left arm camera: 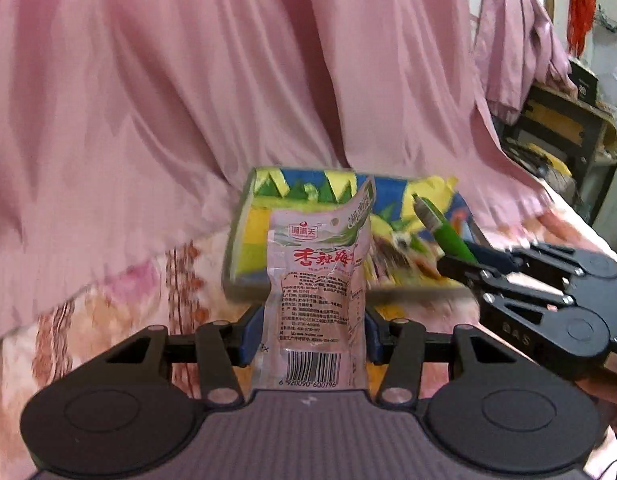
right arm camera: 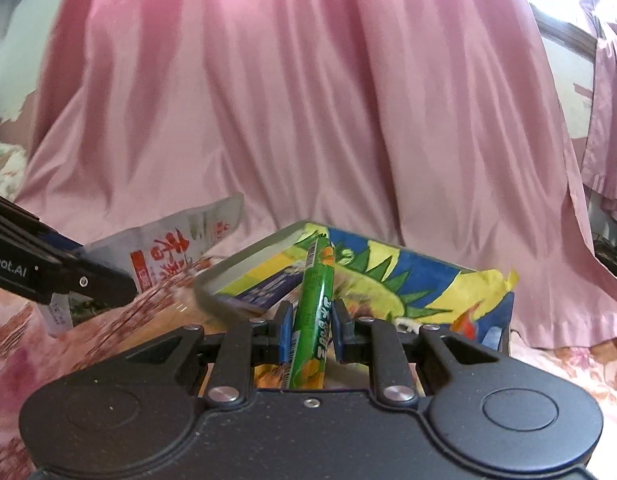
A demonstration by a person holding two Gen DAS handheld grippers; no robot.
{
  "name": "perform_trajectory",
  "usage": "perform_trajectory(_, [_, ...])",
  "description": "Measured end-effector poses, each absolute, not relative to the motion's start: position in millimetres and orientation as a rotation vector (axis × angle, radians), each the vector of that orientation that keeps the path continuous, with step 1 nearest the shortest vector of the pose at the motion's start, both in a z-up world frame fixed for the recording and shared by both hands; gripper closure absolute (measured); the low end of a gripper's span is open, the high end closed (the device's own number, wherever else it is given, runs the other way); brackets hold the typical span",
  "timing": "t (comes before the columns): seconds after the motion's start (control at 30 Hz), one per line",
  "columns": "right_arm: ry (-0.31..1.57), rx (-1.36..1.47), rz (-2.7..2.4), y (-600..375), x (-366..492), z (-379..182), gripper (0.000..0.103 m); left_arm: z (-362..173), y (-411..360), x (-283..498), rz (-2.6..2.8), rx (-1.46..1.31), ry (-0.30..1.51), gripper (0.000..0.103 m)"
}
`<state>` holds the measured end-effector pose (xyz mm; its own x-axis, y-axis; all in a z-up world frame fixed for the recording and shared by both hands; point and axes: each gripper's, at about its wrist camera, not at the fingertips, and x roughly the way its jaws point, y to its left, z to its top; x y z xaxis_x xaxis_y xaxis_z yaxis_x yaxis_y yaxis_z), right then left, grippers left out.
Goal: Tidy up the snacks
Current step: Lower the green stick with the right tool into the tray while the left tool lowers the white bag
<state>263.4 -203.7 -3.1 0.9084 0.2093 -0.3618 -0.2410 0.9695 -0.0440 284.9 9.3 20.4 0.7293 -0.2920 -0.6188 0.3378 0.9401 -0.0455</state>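
The left gripper [left arm camera: 314, 332] is clamped on a pale pink vacuum snack pouch [left arm camera: 316, 304], its blue pads pressing the pouch's two side edges. The pouch stands upright between the fingers, red Chinese lettering above and a barcode at its lower end, its torn top corner curling toward one o'clock.

The right gripper [right arm camera: 310, 334] is closed tight on a green sausage-shaped snack stick [right arm camera: 314, 308], which runs up between the blue pads and leans slightly toward one o'clock, its crimped end uppermost. In the left wrist view the same stick juts toward eleven o'clock from the black fingers at three o'clock.

Behind both held snacks, at twelve o'clock in each wrist view, sits a box with a grey rim [left arm camera: 232, 256], patterned inside in yellow, blue and green. It rests on a floral pink bedspread [left arm camera: 120, 300]. In the right wrist view the stick's tip overlaps the box's far rim; the pouch shows at ten o'clock, held well left of the box by the other gripper.

A pink curtain [left arm camera: 228, 80] hangs behind everything. A dark shelf unit [left arm camera: 564, 136] stands at two o'clock in the left wrist view.
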Motion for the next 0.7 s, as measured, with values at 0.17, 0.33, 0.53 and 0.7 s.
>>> perform_trajectory(0.17, [0.39, -0.065, 0.218, -210.8, 309.3, -4.1, 0.082, 10.7, -2.2, 333.3, -0.341, 0.015, 0.624, 0.049])
perform_trajectory(0.33, [0.421, -0.067, 0.193, -218.5, 349.8, -8.9, 0.082, -7.7, -20.8, 382.0, -0.335, -0.003, 0.613, 0.049])
perform_trajectory(0.53, [0.474, -0.058, 0.182, -224.3, 389.1, -22.9, 0.082, -30.5, -32.9, 417.6, -0.333, -0.021, 0.65, 0.049])
perform_trajectory(0.7, [0.51, -0.059, 0.182, -221.9, 406.0, -36.5, 0.082, -42.0, -37.6, 433.6, -0.329, -0.015, 0.66, 0.049])
